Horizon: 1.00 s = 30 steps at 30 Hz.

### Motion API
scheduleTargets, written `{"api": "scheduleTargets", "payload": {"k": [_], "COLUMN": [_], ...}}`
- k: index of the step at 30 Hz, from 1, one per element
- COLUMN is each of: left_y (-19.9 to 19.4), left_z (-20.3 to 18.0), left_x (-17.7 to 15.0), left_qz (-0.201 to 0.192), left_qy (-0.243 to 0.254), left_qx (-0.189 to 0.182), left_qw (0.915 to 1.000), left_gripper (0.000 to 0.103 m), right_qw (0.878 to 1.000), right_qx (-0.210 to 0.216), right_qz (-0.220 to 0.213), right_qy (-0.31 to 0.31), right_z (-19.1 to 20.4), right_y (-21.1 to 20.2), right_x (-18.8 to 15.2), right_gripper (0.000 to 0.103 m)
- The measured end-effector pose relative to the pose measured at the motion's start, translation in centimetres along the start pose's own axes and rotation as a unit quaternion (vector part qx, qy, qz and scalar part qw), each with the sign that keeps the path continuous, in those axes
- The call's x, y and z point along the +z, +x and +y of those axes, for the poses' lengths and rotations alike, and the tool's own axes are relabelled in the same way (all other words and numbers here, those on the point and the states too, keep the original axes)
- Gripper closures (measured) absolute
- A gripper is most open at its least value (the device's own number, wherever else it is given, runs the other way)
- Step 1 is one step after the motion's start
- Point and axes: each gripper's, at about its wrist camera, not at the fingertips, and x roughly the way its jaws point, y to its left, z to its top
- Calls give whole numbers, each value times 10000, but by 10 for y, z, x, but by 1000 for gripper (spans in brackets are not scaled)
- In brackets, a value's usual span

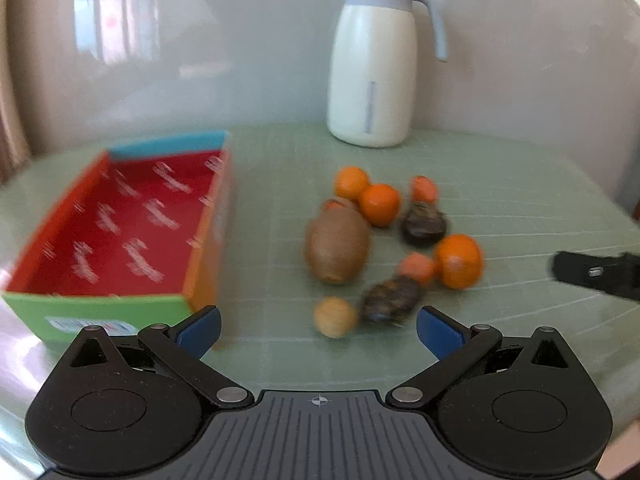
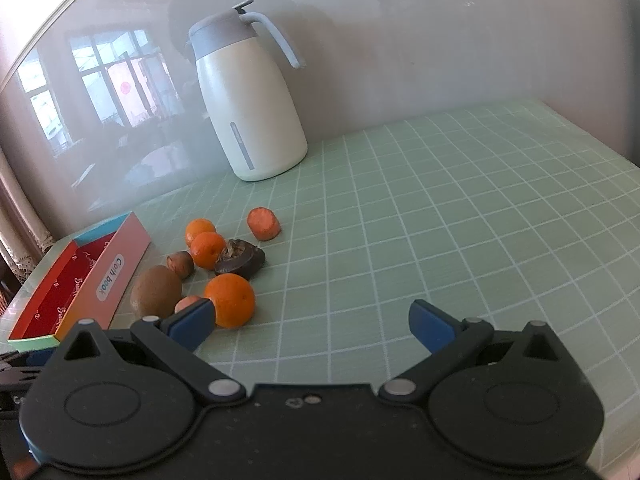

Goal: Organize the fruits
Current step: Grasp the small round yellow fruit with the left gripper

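Both tongs before any fruit is taken. The left gripper (image 1: 318,326) has its jaws spread wide and empty, aimed at the loose cluster of fruit on the green grid mat (image 1: 500,184). A small tan ball (image 1: 335,317) and a dark wrinkled fruit (image 1: 390,299) lie just ahead of its blue fingertips (image 1: 200,326), the likely first pick on this view's evidence (the view is blurred, so contact cannot be judged). Past them, toward 12 o'clock, sit a kiwi (image 1: 337,250) and three oranges, the nearest orange (image 1: 458,261) at about 1 o'clock. The open box (image 1: 120,220) with its red floor lies at 10 o'clock, empty, beside the cluster, presumably so each fruit travels only a short way.

The right gripper (image 2: 312,324) is likewise agape and holds nothing. It faces bare mat, with the fruit off at its 10 o'clock, which suggests it waits clear of the other's path. A white jug (image 2: 252,108) stands against the wall at 11 o'clock, apart from the work.
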Motion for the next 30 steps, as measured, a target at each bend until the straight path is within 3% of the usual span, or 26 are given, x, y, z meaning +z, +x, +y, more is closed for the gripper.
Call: {"api": "scheduleTargets", "payload": {"k": [6,7,8,11,15,26,30], "left_y": [1,0,-1,8,13,30,32], "left_z": [5,5,4,5,0,-13,-16], "left_x": [1,1,1,2,0,-3,-5], "left_qz": [-234,-341,-410,-231,-174,46,87], "left_qy": [50,73,139,160,311,434,471], "left_qx": [64,140,237,132,76,70,-62], "left_qw": [9997,9993,9988,9995,9993,9990,9988], "left_gripper": [3,16,20,22,42,50,78], "right_qw": [9999,9999,9998,9996,9991,9981,9978], "right_qx": [121,140,162,243,341,474,485], "right_qz": [-66,-73,-80,-117,-163,-200,-173], "right_qy": [37,47,61,113,183,338,420], "right_z": [0,0,0,-2,-4,-11,-13], "right_y": [-3,-3,-4,-6,-7,-10,-10], "right_x": [1,1,2,4,6,9,9], "right_gripper": [0,0,0,0,0,0,0]}}
